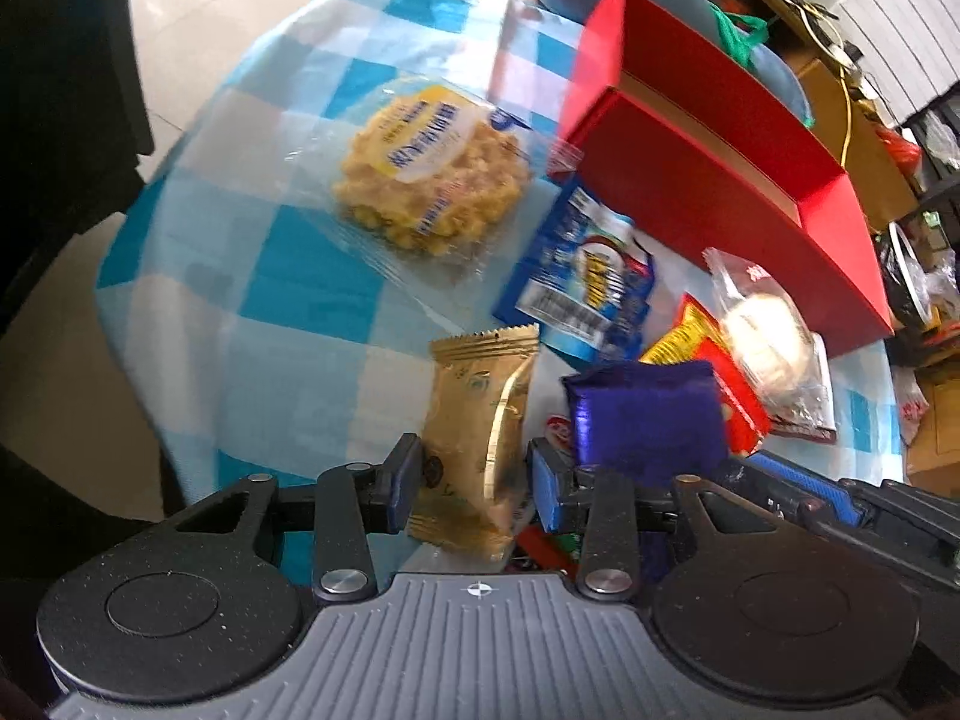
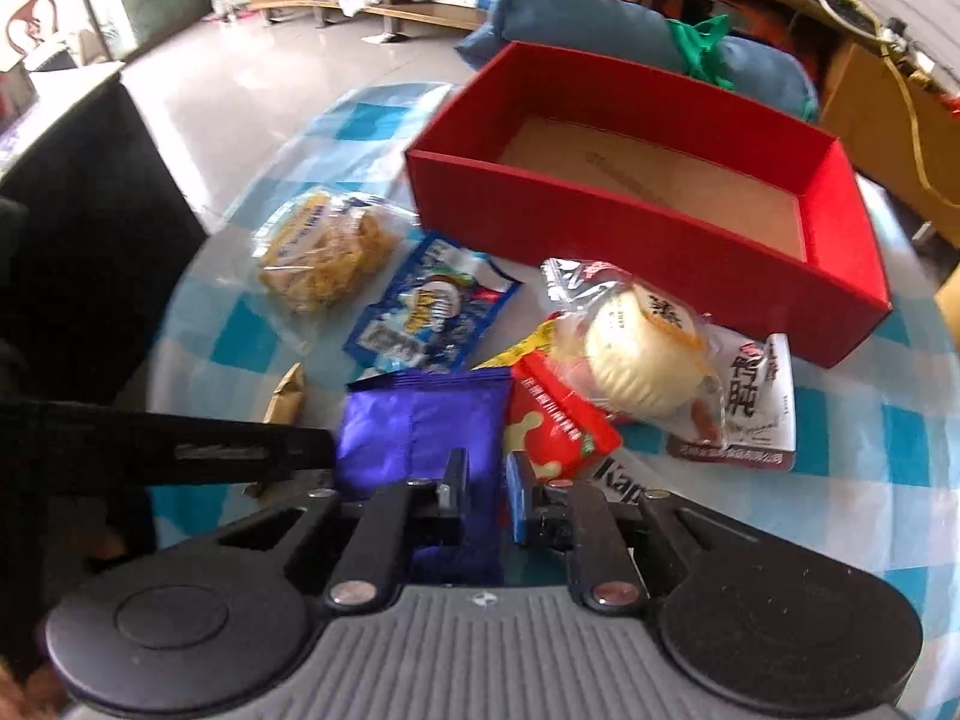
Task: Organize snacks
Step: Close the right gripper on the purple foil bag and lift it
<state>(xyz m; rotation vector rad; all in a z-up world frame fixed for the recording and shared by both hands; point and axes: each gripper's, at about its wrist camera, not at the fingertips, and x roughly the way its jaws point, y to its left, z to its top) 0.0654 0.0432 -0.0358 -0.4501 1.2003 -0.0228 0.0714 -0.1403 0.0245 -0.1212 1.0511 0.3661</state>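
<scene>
My left gripper (image 1: 474, 483) is shut on a gold snack packet (image 1: 480, 438) and holds it over the checked tablecloth. My right gripper (image 2: 485, 495) is shut on a purple snack packet (image 2: 420, 426), which also shows in the left wrist view (image 1: 645, 414). A red open box (image 2: 600, 210) with a bare cardboard floor stands behind the pile; it also shows in the left wrist view (image 1: 720, 180). On the cloth lie a yellow puffed-corn cake in clear wrap (image 1: 429, 174), a blue packet (image 1: 588, 276), a red-yellow packet (image 2: 558, 420) and a white bun in clear wrap (image 2: 648, 354).
A round table with a blue-and-white checked cloth (image 1: 270, 312) holds everything. A blue-grey cushion (image 2: 588, 18) lies behind the box. A dark chair (image 2: 90, 210) stands at the left. Wooden shelving and cardboard boxes line the back of the room.
</scene>
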